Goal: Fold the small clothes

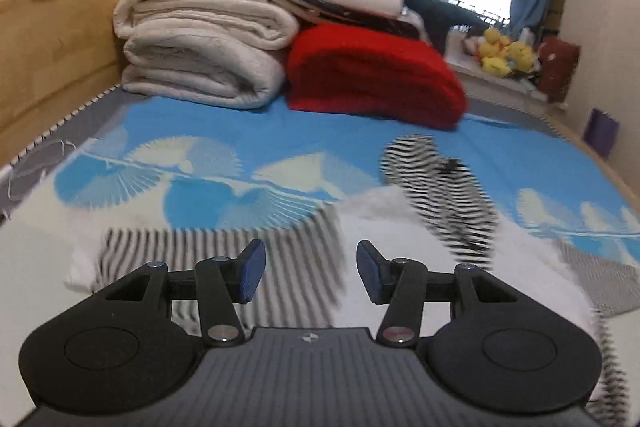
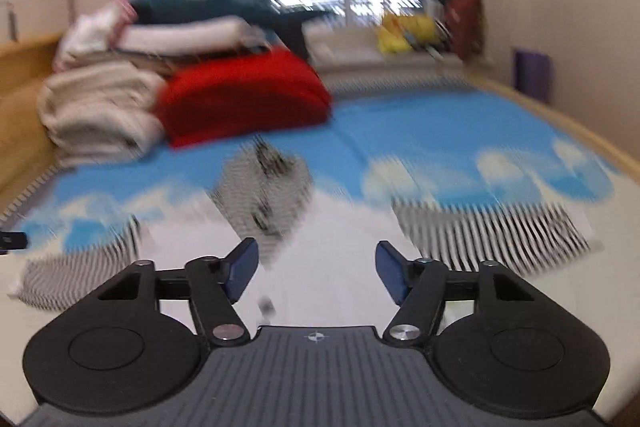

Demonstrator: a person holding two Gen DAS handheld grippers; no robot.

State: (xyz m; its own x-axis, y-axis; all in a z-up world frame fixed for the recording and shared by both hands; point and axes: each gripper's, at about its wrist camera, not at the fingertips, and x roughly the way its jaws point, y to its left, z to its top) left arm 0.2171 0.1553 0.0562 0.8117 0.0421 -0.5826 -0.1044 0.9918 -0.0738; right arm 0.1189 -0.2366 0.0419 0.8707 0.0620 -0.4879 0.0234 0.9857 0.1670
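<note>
A small white garment with black-and-white striped parts lies spread on the blue patterned bedspread. Its striped sleeve lies just beyond my left gripper, which is open and empty above it. A striped hood or collar part lies further out to the right. In the right wrist view the garment is blurred; a striped sleeve lies at the right and the striped middle part ahead. My right gripper is open and empty above the white cloth.
A stack of folded cream blankets and a red blanket sit at the head of the bed. A wooden headboard runs along the left. Yellow plush toys sit by the window.
</note>
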